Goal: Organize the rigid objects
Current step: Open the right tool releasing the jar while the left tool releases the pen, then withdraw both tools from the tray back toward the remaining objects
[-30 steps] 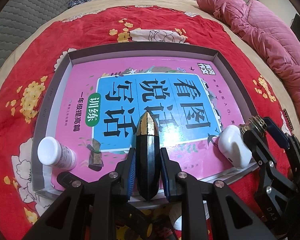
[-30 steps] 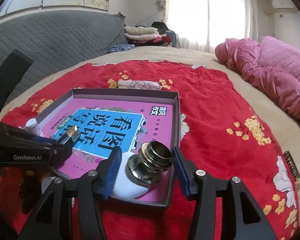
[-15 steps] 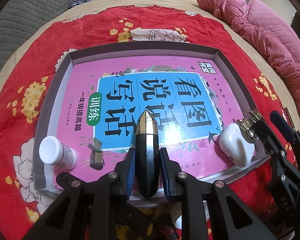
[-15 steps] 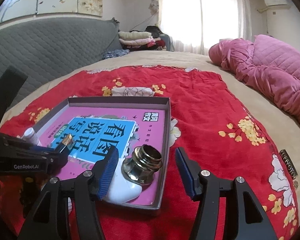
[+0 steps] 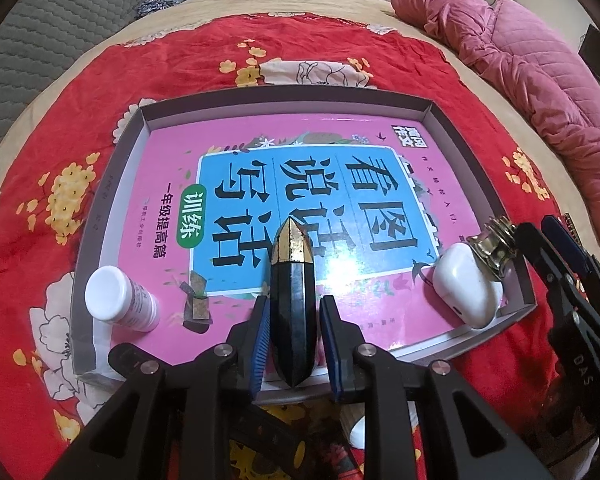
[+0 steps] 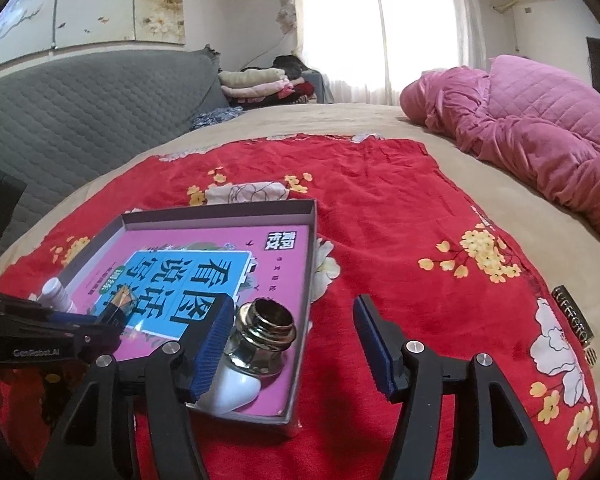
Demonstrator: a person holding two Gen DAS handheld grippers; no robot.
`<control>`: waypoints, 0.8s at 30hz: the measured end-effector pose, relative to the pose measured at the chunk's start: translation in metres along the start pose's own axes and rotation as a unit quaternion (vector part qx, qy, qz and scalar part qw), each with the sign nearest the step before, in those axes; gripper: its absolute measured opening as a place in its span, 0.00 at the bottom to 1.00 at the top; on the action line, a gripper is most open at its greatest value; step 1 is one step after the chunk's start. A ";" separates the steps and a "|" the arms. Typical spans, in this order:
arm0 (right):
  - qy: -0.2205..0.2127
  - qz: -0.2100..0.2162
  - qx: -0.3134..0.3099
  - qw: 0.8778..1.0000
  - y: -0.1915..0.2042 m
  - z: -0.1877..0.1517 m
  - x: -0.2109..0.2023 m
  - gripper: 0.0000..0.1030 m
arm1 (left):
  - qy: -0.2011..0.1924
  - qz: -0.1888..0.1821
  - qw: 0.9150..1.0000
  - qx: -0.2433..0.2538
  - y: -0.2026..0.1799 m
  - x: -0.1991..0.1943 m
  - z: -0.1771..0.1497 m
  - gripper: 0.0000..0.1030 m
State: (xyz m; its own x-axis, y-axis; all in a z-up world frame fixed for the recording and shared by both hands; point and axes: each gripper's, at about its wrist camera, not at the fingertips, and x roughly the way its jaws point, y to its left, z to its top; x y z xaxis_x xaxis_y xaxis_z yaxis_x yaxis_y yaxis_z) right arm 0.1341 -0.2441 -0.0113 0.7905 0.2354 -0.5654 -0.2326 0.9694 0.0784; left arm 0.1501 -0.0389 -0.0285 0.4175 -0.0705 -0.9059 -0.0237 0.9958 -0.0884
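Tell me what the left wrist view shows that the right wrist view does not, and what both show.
Only the left wrist view: the left gripper close around the black and gold crystal. Only the right wrist view: the window, the folded clothes, and the right gripper wide open. Both: the tray, the pink book, the white bottle and the metal knob.

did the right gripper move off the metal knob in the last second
Yes. The right gripper has backed away to the right: the knob, once centred between its fingers, now sits by the left finger, resting in the tray.
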 end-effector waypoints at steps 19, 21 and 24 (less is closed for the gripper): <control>-0.008 -0.001 0.006 1.000 -0.002 0.002 -0.003 0.62 | -0.007 -0.003 1.000 0.001 0.000 -0.013 -0.002 0.33; -0.008 0.003 0.005 1.000 -0.001 0.002 -0.004 0.62 | -0.009 -0.003 1.000 0.000 0.001 -0.016 -0.002 0.33; -0.010 0.005 0.005 1.000 -0.001 0.003 -0.005 0.62 | -0.010 -0.005 1.000 0.002 0.000 -0.019 -0.003 0.33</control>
State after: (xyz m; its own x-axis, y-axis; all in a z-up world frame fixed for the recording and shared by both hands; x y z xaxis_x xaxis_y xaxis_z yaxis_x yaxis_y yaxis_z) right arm 0.1319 -0.2460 -0.0058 0.7996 0.2472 -0.5472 -0.2361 0.9674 0.0921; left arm 0.1388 -0.0378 -0.0123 0.4366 -0.0783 -0.8962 -0.0160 0.9954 -0.0947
